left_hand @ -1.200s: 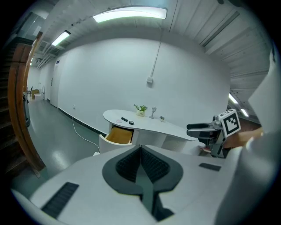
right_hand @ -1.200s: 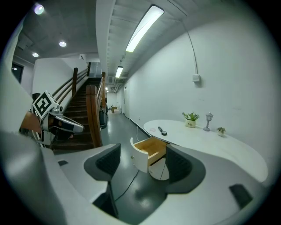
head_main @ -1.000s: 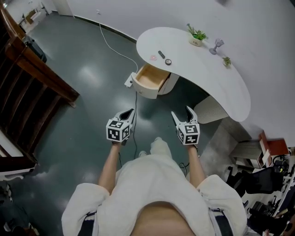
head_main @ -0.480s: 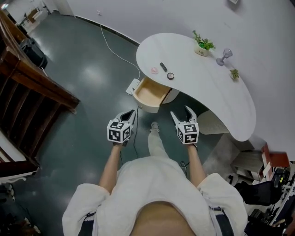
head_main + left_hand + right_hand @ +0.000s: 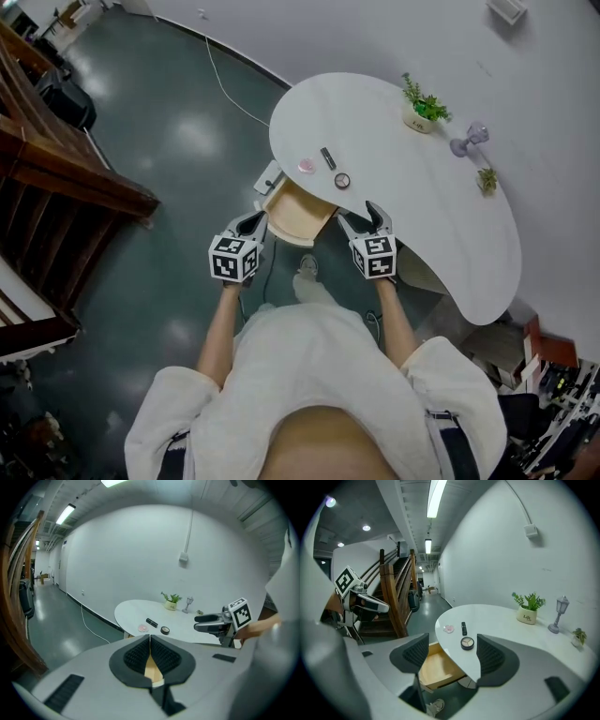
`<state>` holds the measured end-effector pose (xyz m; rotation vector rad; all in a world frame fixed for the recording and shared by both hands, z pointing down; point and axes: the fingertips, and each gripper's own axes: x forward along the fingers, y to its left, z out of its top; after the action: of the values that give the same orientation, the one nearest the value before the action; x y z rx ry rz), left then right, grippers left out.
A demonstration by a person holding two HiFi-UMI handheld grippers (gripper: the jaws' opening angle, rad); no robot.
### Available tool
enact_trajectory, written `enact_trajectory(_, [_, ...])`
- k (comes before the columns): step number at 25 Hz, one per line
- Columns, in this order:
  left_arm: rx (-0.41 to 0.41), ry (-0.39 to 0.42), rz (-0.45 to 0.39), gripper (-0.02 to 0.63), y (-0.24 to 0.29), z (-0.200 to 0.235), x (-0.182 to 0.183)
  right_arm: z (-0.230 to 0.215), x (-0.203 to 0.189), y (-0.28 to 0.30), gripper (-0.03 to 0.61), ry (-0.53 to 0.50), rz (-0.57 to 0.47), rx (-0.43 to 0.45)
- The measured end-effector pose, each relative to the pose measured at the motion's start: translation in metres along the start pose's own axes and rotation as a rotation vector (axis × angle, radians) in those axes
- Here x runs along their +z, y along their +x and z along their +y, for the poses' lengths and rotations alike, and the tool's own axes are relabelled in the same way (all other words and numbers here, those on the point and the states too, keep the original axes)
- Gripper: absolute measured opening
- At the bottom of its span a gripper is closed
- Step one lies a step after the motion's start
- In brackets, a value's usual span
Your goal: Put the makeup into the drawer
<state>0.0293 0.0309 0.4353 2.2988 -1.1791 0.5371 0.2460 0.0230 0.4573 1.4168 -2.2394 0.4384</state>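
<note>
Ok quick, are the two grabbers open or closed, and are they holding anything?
Left gripper: closed, holding nothing.
Right gripper: open, holding nothing.

Evenly bright under ceiling strip lights (image 5: 433, 498); soft glare patches on the glossy floor (image 5: 192, 136). Strong fisheye bending, dark vignetting round both gripper views.

White table (image 5: 422, 202): pink compact (image 5: 306, 166), black tube (image 5: 328, 158), round palette (image 5: 342, 180); potted plant (image 5: 424, 111), grey ornament (image 5: 469, 141), sprig (image 5: 487, 180) behind.
</note>
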Motion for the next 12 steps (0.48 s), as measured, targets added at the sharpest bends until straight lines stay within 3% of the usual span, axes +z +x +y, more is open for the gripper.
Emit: enact_trajectory(12, [0.071,-0.050,0.045,0.012,0.023,0.026,0.004,-0.027,-0.015,0.073,0.302,0.007,0.100,0.066])
